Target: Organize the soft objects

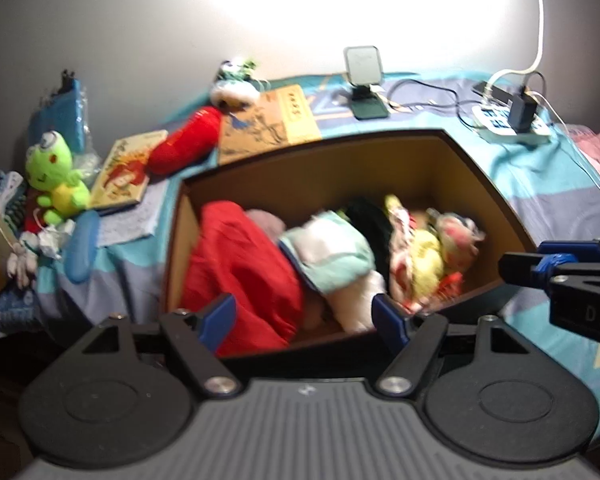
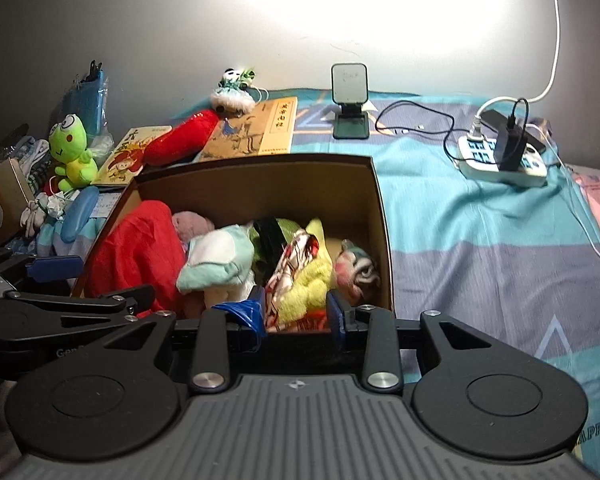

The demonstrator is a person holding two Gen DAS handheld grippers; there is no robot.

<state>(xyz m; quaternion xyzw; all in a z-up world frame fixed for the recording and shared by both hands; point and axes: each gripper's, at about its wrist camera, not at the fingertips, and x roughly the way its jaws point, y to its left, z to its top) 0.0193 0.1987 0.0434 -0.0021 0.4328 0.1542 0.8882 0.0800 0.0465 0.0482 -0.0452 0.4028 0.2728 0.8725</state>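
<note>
Across the bed from me, the cardboard box [image 1: 380, 160] is sitting on the striped sheet [image 2: 480, 240], holding a red cloth [image 1: 244, 264], a mint plush [image 1: 332, 256] and a yellow plush [image 2: 308, 284]. Only my right view is showing the grey-faced doll [image 2: 360, 272]. My left gripper [image 1: 304, 314] is hanging spread and empty over the box's near edge. My right gripper [image 2: 296, 312] is standing half apart at the box's near right corner; whether it is pinching anything I cannot tell. Off left, the green frog plush [image 2: 70, 148] is sitting outside the box
</note>
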